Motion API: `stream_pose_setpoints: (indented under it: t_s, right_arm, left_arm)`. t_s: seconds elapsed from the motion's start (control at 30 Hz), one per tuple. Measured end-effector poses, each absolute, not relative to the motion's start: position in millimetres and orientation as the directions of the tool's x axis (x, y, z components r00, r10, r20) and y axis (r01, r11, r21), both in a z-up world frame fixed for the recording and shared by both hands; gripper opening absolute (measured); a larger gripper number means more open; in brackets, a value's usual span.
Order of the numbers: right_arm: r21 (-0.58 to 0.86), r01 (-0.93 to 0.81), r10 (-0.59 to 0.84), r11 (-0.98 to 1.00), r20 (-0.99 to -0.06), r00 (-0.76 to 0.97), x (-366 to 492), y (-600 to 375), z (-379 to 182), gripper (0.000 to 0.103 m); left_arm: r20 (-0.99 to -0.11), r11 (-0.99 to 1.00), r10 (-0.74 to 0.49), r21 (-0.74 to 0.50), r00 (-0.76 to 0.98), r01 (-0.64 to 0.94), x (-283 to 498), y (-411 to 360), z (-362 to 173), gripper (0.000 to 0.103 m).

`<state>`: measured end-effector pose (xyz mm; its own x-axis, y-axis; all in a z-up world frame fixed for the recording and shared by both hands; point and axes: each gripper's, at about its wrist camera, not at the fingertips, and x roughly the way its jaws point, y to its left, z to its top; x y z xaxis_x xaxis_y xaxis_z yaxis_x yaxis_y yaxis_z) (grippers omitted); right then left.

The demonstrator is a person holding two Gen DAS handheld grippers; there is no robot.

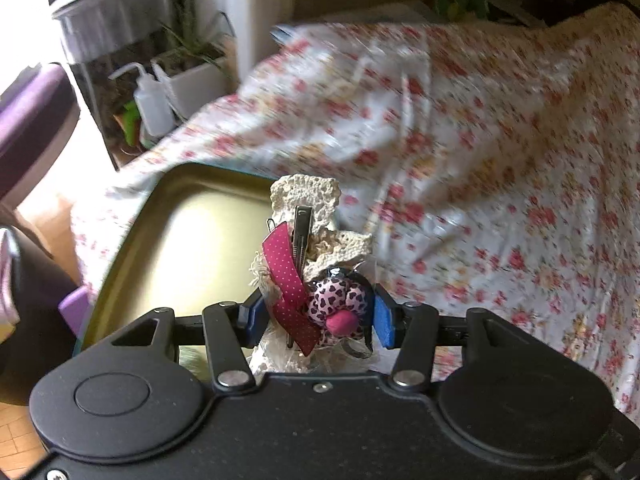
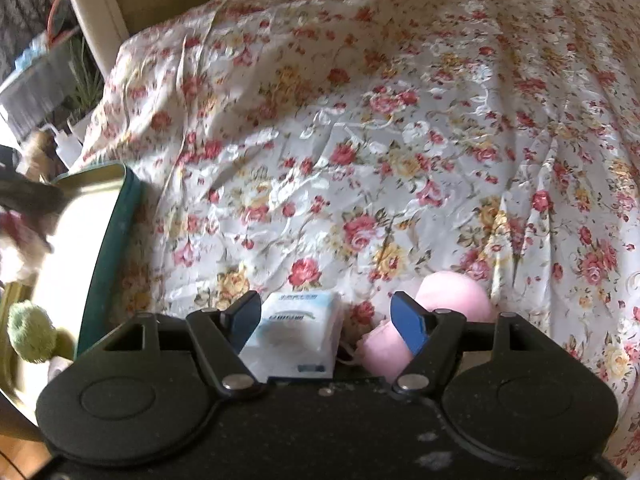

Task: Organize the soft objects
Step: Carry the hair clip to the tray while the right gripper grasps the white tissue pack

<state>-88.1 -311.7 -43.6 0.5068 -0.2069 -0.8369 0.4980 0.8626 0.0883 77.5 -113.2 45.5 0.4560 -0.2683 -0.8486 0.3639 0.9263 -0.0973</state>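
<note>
The left tongs (image 1: 316,316) pinch a bundle of soft trinkets (image 1: 308,280) between their blue pads: a small fabric flower in a pink heart print with a plain pink centre, a dark pink dotted ribbon, a metal hair clip and cream crochet lace. The bundle hangs above the near corner of a shallow tin tray (image 1: 192,240) with a pale gold inside, which rests on the flowered bedspread (image 1: 500,160).

The right tongs (image 2: 326,322) stand spread, pinching nothing. Between them lies a white and blue tissue packet (image 2: 296,336), close to the left pad but apart from the right one. A pink plush toy (image 2: 452,292) lies just beside the packet, partly behind the right pad. At the left edge, a green plush toy (image 2: 30,334) sits in the tray (image 2: 108,248). Beyond, the bedspread (image 2: 380,140) stretches away, creased.
</note>
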Motion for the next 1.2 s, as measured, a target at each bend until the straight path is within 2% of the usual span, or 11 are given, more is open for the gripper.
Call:
stream_pose_setpoints:
  t_s: [0.5, 0.57, 0.6, 0.63, 0.8, 0.93, 1.07, 1.2]
  right_arm:
    - [-0.018, 0.492, -0.26, 0.87, -0.865, 0.429, -74, -291, -51, 0.074]
    - [-0.027, 0.494, -0.265, 0.869, -0.869, 0.418, -73, -290, -51, 0.071]
    - [-0.025, 0.491, -0.26, 0.871, -0.872, 0.416, -73, -289, -51, 0.064]
    - [-0.019, 0.486, -0.248, 0.874, -0.876, 0.413, -72, -289, -50, 0.05]
    - [-0.023, 0.522, -0.281, 0.852, -0.863, 0.42, -75, -286, -43, 0.051]
    - [0.036, 0.538, -0.29, 0.842, -0.811, 0.508, -83, -284, -26, 0.051]
    - [0.149, 0.515, -0.234, 0.844, -0.761, 0.605, -88, -277, -12, 0.051]
    - [0.193, 0.46, -0.195, 0.867, -0.717, 0.669, -84, -259, -2, 0.051]
  left_arm:
    - [-0.848, 0.943, -0.243, -0.092, 0.471, 0.321, 92, -38, 51, 0.05]
    - [-0.852, 0.941, -0.247, -0.098, 0.462, 0.323, 93, -29, 49, 0.05]
    - [-0.854, 0.941, -0.249, -0.102, 0.456, 0.323, 94, -24, 48, 0.05]
    - [-0.856, 0.941, -0.25, -0.105, 0.453, 0.322, 94, -20, 47, 0.05]
    - [-0.857, 0.941, -0.261, -0.123, 0.445, 0.314, 99, 3, 46, 0.05]
    - [-0.853, 0.947, -0.259, -0.132, 0.452, 0.294, 104, 20, 47, 0.05]
    - [-0.863, 0.955, -0.239, -0.128, 0.444, 0.266, 110, 32, 46, 0.05]
    - [-0.879, 0.963, -0.215, -0.117, 0.426, 0.243, 116, 41, 42, 0.05]
